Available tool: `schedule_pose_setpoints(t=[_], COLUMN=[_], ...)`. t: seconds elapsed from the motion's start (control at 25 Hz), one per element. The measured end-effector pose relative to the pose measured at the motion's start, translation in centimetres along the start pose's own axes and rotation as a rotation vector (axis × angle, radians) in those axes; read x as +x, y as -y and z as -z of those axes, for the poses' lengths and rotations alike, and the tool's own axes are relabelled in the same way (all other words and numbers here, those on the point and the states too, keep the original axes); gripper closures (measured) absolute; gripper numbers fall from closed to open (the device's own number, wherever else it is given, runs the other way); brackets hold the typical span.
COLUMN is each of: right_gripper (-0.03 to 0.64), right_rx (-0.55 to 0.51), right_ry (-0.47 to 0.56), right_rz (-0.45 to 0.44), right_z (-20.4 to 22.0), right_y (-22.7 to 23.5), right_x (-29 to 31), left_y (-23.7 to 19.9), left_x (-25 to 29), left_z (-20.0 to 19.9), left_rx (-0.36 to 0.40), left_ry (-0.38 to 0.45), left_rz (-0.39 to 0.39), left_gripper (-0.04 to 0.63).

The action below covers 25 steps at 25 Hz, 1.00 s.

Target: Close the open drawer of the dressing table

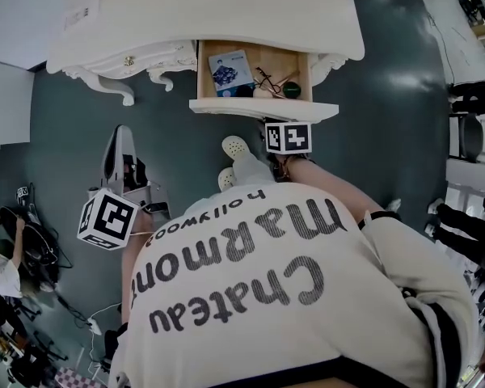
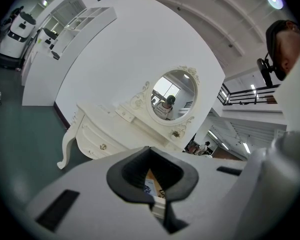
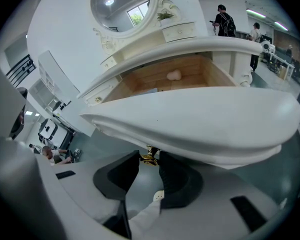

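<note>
The white dressing table (image 1: pixel 226 14) stands ahead with its right drawer (image 1: pixel 259 108) pulled out. Inside the wooden drawer lie a blue and white packet (image 1: pixel 231 71) and small dark items (image 1: pixel 273 81). My right gripper (image 3: pixel 149 160) reaches under the white drawer front (image 3: pixel 200 119); its pads (image 3: pixel 176 170) close on the brass knob (image 3: pixel 149 157). In the head view only its marker cube (image 1: pixel 288 137) shows, right below the drawer front. My left gripper (image 2: pixel 150 151) hangs to the left, well back from the table, fingertips together and holding nothing; its cube (image 1: pixel 107 219) shows too.
The table's left drawer (image 1: pixel 129 60) is closed, with a curved leg (image 1: pixel 117 91) below it. An oval mirror (image 2: pixel 172 101) rises behind the tabletop. My feet in white shoes (image 1: pixel 234 146) stand under the open drawer. A person (image 1: pixel 0 265) sits at far left; equipment (image 1: pixel 469 136) lines the right.
</note>
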State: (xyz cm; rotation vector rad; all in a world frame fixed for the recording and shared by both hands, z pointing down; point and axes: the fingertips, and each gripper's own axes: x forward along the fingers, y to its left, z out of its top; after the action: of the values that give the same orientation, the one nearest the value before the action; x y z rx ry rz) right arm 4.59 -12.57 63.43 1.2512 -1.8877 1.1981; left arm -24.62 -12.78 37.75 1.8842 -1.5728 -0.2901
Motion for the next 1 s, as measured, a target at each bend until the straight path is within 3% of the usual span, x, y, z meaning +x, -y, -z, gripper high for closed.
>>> schedule_pose_setpoints(t=[1.0], right_gripper=[0.472], right_rx=[-0.022], right_ry=[-0.01], right_rz=[0.002], right_z=[-4.2], right_y=[1.3], right_x=[1.4], left_y=[-0.2], left_x=[2.0], left_z=[-1.6], left_rx=[-0.014], left_ry=[0.036], left_rz=[-0.032], left_gripper=[0.588])
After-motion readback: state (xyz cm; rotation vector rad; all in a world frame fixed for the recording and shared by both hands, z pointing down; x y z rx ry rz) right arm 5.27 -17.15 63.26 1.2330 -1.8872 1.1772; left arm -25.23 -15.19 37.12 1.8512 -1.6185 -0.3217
